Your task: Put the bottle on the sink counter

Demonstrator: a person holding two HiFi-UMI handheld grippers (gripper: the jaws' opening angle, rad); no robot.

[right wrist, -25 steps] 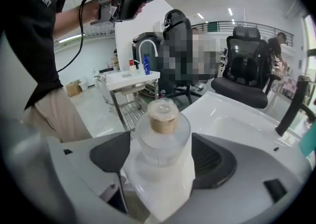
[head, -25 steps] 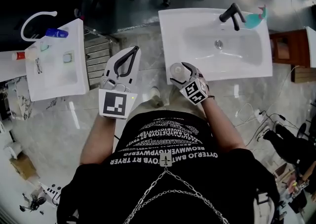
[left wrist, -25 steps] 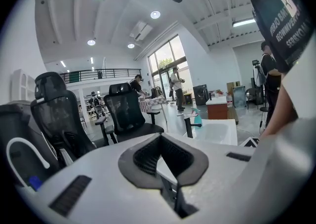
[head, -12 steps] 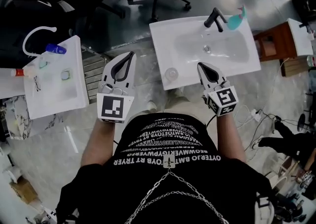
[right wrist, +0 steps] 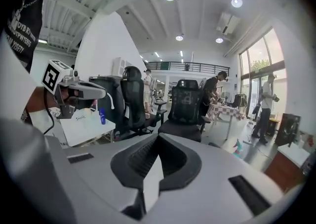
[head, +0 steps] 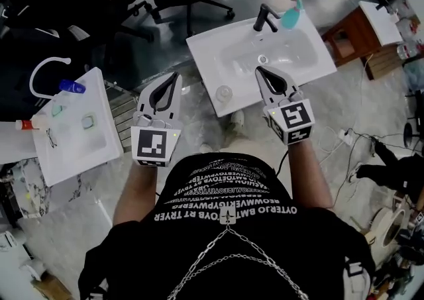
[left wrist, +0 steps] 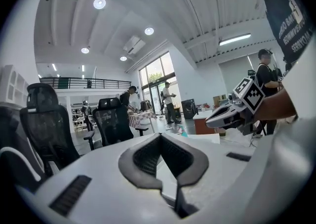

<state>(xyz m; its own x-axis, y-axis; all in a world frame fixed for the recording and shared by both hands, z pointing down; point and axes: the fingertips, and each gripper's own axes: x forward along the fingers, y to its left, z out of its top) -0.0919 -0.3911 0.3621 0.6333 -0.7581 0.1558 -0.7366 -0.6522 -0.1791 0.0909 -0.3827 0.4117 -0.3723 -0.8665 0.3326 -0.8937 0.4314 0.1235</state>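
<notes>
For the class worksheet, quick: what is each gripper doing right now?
Left gripper: closed, empty.
Right gripper: closed, empty.

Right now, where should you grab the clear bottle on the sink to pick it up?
Probably round its middle, below the top. The bottle stands upright at the front left corner of the sink counter, so the right gripper can come in level from the near edge, one jaw on each side of its round body.
</notes>
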